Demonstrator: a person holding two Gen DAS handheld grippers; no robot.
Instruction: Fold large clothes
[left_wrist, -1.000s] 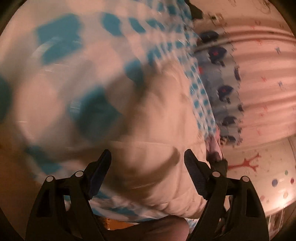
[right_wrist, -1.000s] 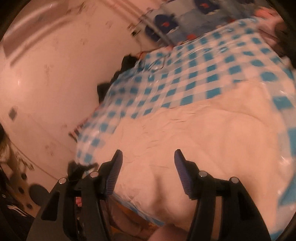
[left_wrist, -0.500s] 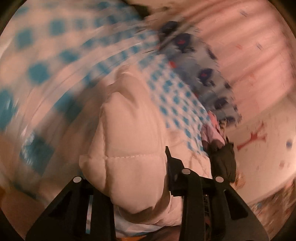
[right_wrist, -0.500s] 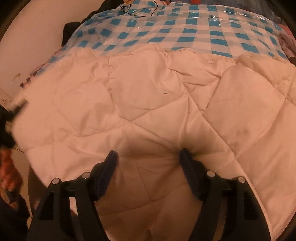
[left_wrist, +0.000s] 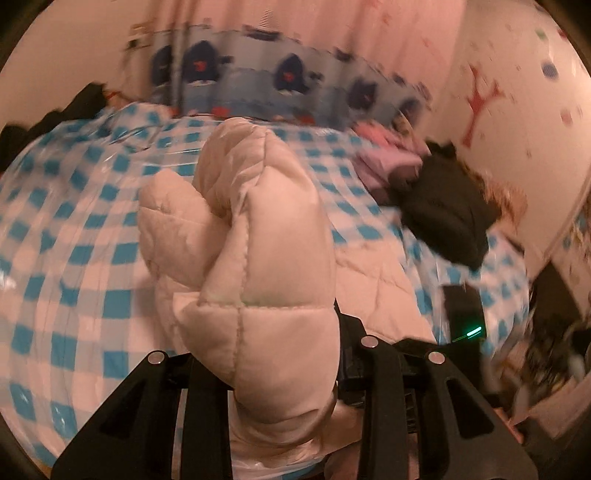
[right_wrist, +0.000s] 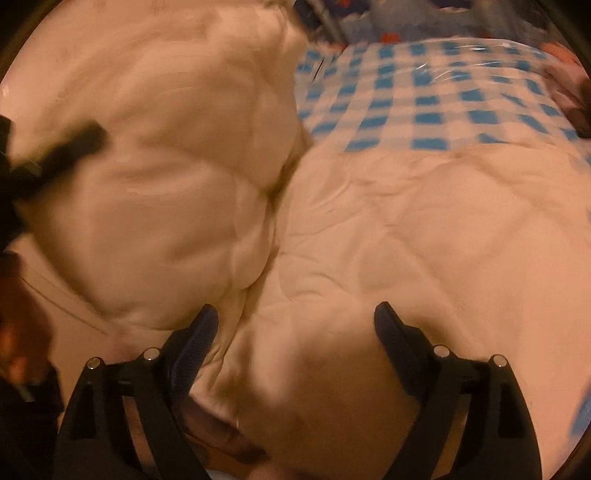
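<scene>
The checked blue-and-white cover (left_wrist: 74, 258) takes up most of the surface, and across its near side sprawls the big cream quilted jacket (right_wrist: 424, 221), the garment to be folded. Most of it lies flat and spread out, body panel wide open in the right wrist view, so the fold is only just getting under way. One puffy part of it, likely a sleeve or a side, stands lifted up off the cover on the left, bunched into a thick roll. The left gripper (left_wrist: 269, 354) has that roll clamped between its narrow jaws, padding bulging up in front of its camera. The right gripper (right_wrist: 295, 325) hovers over the flat body near the bottom edge, jaws opening wide, cloth under them but nothing pinched. By my reckoning the lifted part has yet to come across and down, and the other side and the lengthwise folds are all ahead. Off to the far right, a dark garment (left_wrist: 447, 214) and a pink one (left_wrist: 388, 162) wait in a heap.
</scene>
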